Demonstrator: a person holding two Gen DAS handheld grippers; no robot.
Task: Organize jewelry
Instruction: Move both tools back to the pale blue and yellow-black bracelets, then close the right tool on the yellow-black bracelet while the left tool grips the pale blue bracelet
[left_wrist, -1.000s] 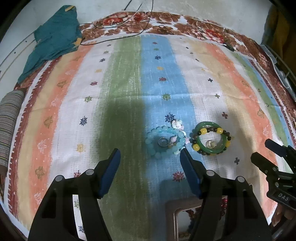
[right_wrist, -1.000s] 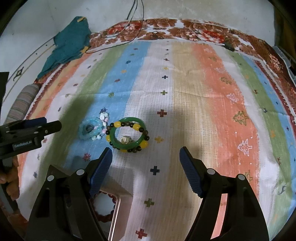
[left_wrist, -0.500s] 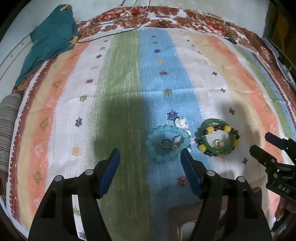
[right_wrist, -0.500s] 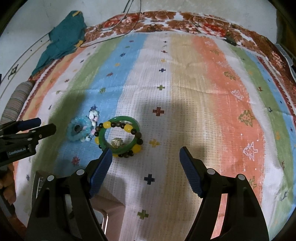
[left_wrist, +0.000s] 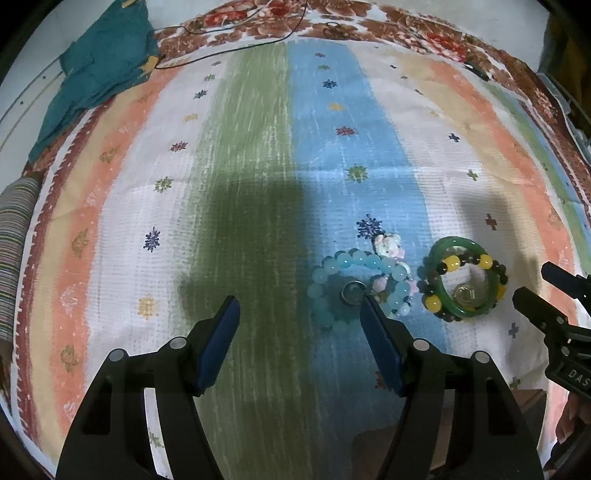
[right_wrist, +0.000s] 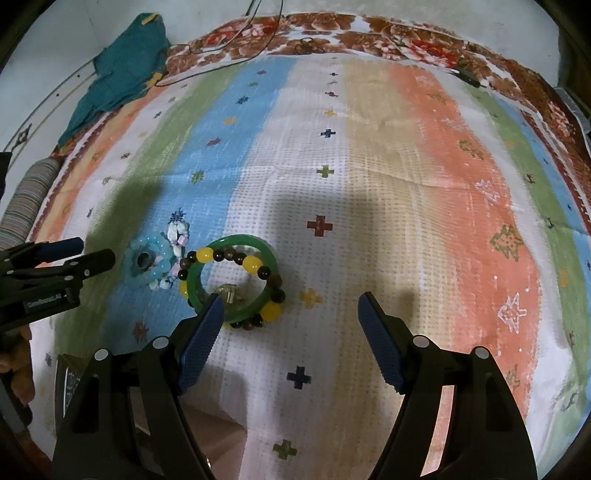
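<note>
A light blue bead bracelet (left_wrist: 334, 275) with a ring inside it lies on the striped cloth (left_wrist: 258, 166), with a pale pink-and-white bracelet (left_wrist: 388, 245) against it. To its right a green bangle (left_wrist: 463, 314) lies under a bracelet of yellow and dark beads, a small ring inside. My left gripper (left_wrist: 299, 317) is open and empty, its right finger just before the blue bracelet. My right gripper (right_wrist: 291, 314) is open and empty, its left finger at the green bangle (right_wrist: 236, 273). The blue bracelet also shows in the right wrist view (right_wrist: 149, 264).
A wooden box (left_wrist: 406, 454) sits at the near edge below the grippers. A teal cloth (left_wrist: 99, 70) lies at the far left corner and a thin black cable (left_wrist: 229, 51) runs along the far edge. A striped roll (left_wrist: 14, 240) lies at the left.
Both grippers have moved forward toward the jewelry; the bracelets now sit closer to the fingertips. The box has slid out of view below. Both stay open.
</note>
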